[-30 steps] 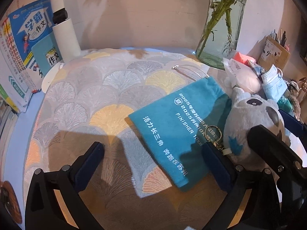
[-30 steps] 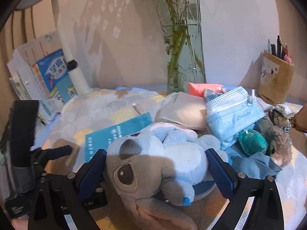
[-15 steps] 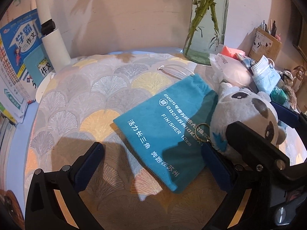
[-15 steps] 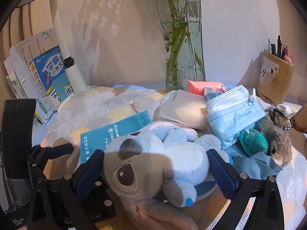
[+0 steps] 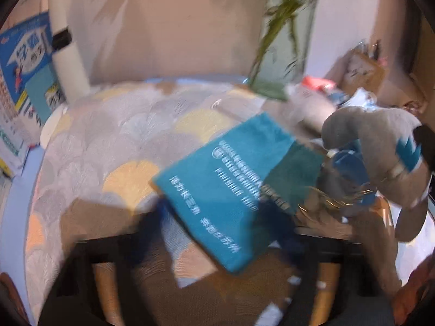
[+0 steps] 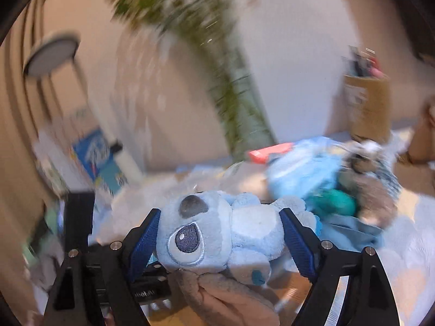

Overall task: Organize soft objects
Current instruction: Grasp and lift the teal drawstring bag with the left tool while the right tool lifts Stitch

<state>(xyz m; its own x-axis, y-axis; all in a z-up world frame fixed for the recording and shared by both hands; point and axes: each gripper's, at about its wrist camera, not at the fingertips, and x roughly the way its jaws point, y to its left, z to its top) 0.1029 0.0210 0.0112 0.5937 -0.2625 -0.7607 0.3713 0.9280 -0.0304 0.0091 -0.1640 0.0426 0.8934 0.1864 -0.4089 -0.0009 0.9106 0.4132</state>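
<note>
My right gripper (image 6: 218,240) is shut on a blue-grey plush toy (image 6: 217,233), squeezing its head and body between both blue pads, and holds it lifted. The plush also shows at the right of the blurred left wrist view (image 5: 380,157), raised above the cloth. A teal fabric pouch (image 5: 233,190) with white print lies flat on the patterned tablecloth (image 5: 122,141). My left gripper (image 5: 217,233) is open and empty, its blurred fingers either side of the pouch's near end. A pile of soft items (image 6: 334,179) with a blue face mask lies to the right.
A glass vase with green stems (image 5: 282,40) stands at the back. A white lamp post (image 5: 68,51) and books (image 5: 24,62) are at back left. A cardboard pen holder (image 6: 367,106) stands at back right.
My right gripper has closed on the plush and lifted it off the table, tilting. Both views are now motion-blurred. The left gripper shifted slightly and stays open.
</note>
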